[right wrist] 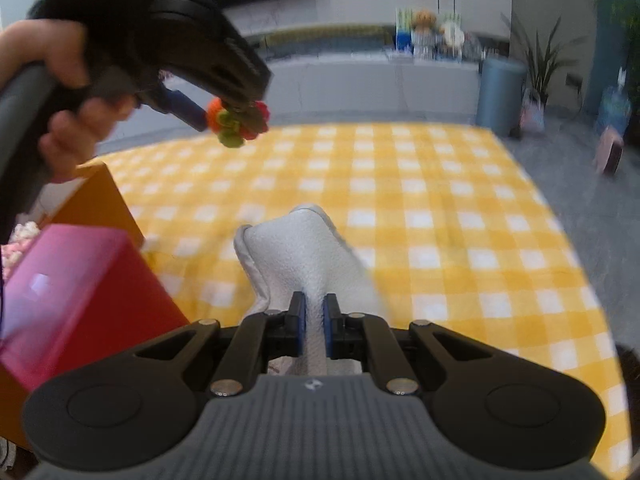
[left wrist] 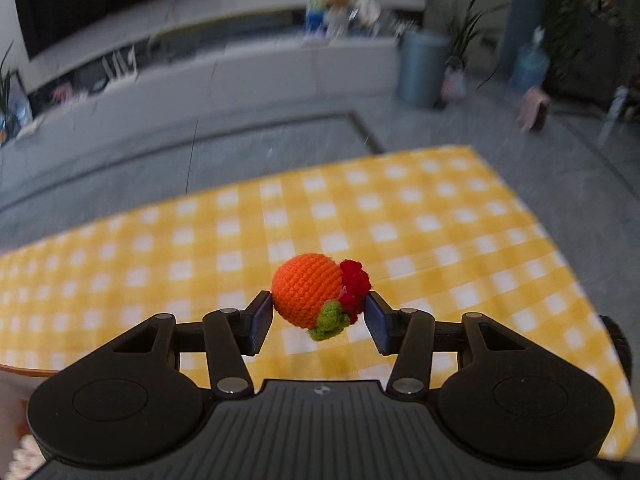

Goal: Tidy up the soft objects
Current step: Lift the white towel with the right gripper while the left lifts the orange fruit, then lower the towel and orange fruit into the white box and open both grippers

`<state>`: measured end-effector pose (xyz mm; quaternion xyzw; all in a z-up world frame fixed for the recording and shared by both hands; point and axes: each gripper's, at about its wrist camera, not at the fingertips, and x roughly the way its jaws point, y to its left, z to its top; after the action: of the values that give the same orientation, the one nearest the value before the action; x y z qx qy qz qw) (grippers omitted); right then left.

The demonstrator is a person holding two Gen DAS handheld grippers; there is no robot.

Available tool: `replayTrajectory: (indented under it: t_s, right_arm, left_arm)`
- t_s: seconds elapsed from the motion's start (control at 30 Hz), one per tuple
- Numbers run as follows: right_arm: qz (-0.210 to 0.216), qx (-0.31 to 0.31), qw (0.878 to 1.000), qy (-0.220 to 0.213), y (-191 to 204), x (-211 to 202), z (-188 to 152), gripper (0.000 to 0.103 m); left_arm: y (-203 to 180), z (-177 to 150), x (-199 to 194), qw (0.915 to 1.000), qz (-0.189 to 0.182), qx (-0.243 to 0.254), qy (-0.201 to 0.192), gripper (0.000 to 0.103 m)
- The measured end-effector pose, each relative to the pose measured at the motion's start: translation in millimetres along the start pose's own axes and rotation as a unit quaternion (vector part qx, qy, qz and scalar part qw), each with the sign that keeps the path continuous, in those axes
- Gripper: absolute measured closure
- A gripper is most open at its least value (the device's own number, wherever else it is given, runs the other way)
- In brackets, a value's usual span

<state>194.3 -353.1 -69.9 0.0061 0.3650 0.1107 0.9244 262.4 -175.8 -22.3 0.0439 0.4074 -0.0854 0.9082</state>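
Note:
My left gripper (left wrist: 319,312) is shut on an orange crocheted ball (left wrist: 308,294) with red and green knitted bits, held above the yellow checked tablecloth (left wrist: 440,220). In the right wrist view the left gripper (right wrist: 236,120) hangs at upper left with the orange ball (right wrist: 216,114) in it, above the box. My right gripper (right wrist: 314,330) is shut on a white towel (right wrist: 304,248), lifted off the cloth; its free end points away from me.
An orange box (right wrist: 96,196) with a pink-red flap (right wrist: 72,296) stands at the left of the table (right wrist: 460,208); pink and white soft items (right wrist: 18,246) lie inside it. Beyond the far table edge are a grey floor, a bin (right wrist: 500,96) and plants.

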Motion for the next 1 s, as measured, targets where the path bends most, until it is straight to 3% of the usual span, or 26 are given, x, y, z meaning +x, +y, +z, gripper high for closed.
replayTrajectory:
  t_s: [0.2,0.37,0.53,0.7,0.9,1.0]
  right_arm:
    - [0.009,-0.052,0.996,-0.077,46,-62,14,0.096]
    - [0.017,-0.113,0.986,-0.124,99,-101,22,0.096]
    - [0.049,-0.161,0.976,-0.142,154,-116,24,0.096]
    - [0.096,-0.188,0.970,-0.124,207,-99,24,0.096]
    - [0.121,-0.230,0.964,-0.056,262,-46,31,0.096]
    - [0.098,-0.244,0.964,-0.032,278,-18,40,0.096]
  left_arm:
    - [45,-29,-83,0.9975,-0.032,-0.014,-0.061,0.046]
    - [85,-68,-133,0.9937,-0.025,-0.029,-0.106,0.046]
    - [120,-116,-155,0.9901,0.008,-0.061,-0.126,0.046]
    - [156,-156,-143,0.9895,0.037,-0.108,-0.088,0.046]
    - [177,-182,-111,0.9922,-0.007,-0.123,-0.019,0.046]
    - [183,-188,-104,0.9941,-0.017,-0.107,-0.001,0.046]
